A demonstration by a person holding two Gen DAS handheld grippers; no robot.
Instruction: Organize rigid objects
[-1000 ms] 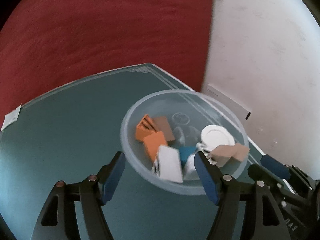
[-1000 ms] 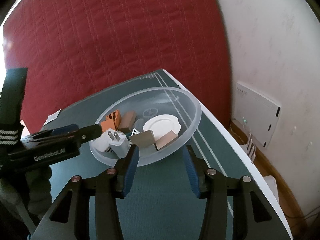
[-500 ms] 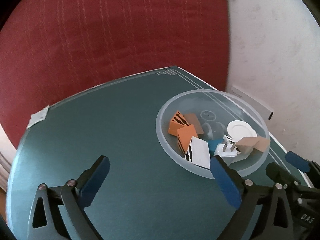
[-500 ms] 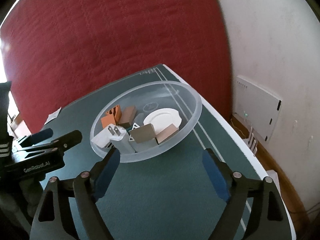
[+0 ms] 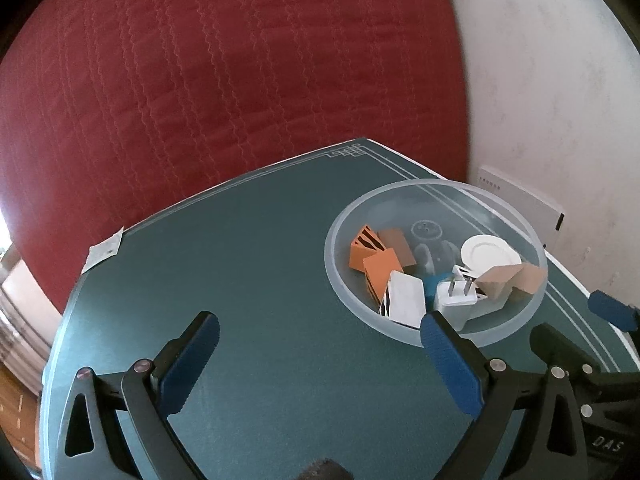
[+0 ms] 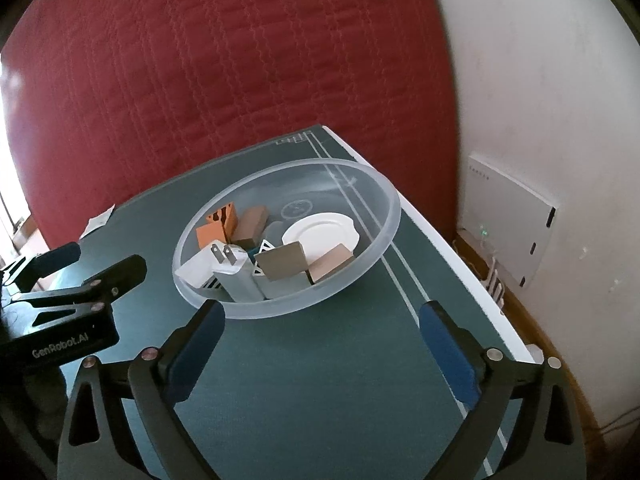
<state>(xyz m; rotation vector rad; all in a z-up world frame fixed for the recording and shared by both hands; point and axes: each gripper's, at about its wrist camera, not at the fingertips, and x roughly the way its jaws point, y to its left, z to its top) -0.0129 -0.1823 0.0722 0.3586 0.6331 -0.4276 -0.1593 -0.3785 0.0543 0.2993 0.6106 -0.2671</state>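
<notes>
A clear plastic bowl (image 5: 500,204) (image 6: 384,240) stands on the dark green table near its right edge. It holds orange blocks (image 5: 360,254) (image 6: 218,230), a brown block (image 5: 398,242), a white plug adapter (image 5: 456,298) (image 6: 236,274), a small white plate (image 5: 490,256) (image 6: 320,234), tan blocks (image 5: 516,280) (image 6: 330,266) and a white box (image 5: 406,300). My left gripper (image 5: 318,338) is open and empty, in front of and left of the bowl. My right gripper (image 6: 320,326) is open and empty, just in front of the bowl.
A red quilted mattress (image 5: 220,80) stands behind the table (image 5: 240,280). A white wall with a white router box (image 6: 510,216) is on the right. A paper scrap (image 5: 105,250) lies at the table's far left edge. The table's right edge (image 6: 472,280) is close to the bowl.
Both grippers have pulled back from the bowl and opened wider. The left gripper has also shifted left, so the bowl now sits at its right. The bowl's contents stay put.
</notes>
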